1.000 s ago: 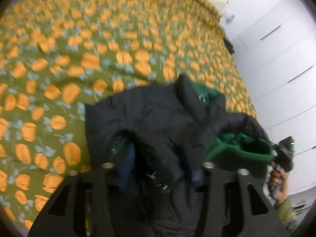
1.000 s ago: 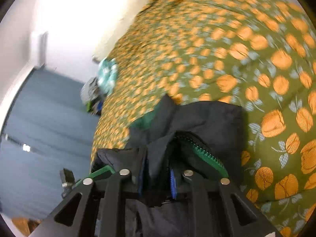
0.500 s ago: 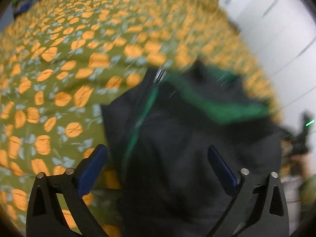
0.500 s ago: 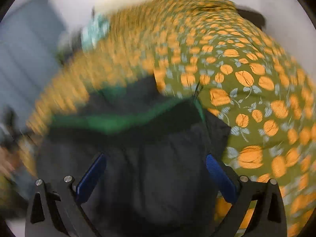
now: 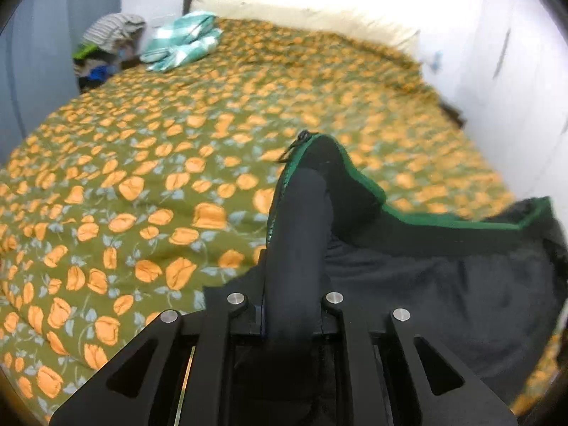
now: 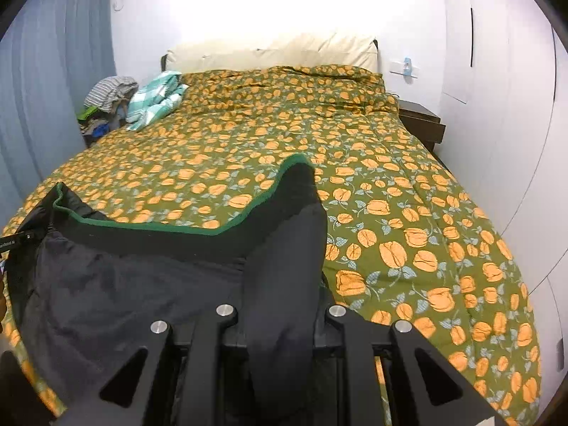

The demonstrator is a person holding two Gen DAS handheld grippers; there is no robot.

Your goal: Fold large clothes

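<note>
A large black jacket (image 5: 426,284) with green trim (image 5: 443,222) and a green zipper lies on the near end of the bed. My left gripper (image 5: 293,284) is shut on a thick fold of its left edge, which rises between the fingers. In the right wrist view the same jacket (image 6: 124,277) spreads to the left, its green trim (image 6: 159,227) stretched between both grips. The jaws of my right gripper (image 6: 280,305) are closing, with a fold of the right edge pressed between the pads. Fabric hides both sets of fingertips.
The bed carries an olive cover with orange flowers (image 6: 426,248). At its far left corner are a teal checked blanket (image 6: 156,101) and a heap of clothes (image 6: 110,96). Cream pillows (image 6: 284,53) line the headboard. A dark nightstand (image 6: 422,120) and white wardrobe doors (image 6: 514,106) stand on the right, a blue curtain (image 6: 42,88) on the left.
Half a second ago both grippers hung wide open over the jacket. Now both have closed on its edge, and the green-trimmed edge is pulled out between them. Both views have tilted up toward the headboard.
</note>
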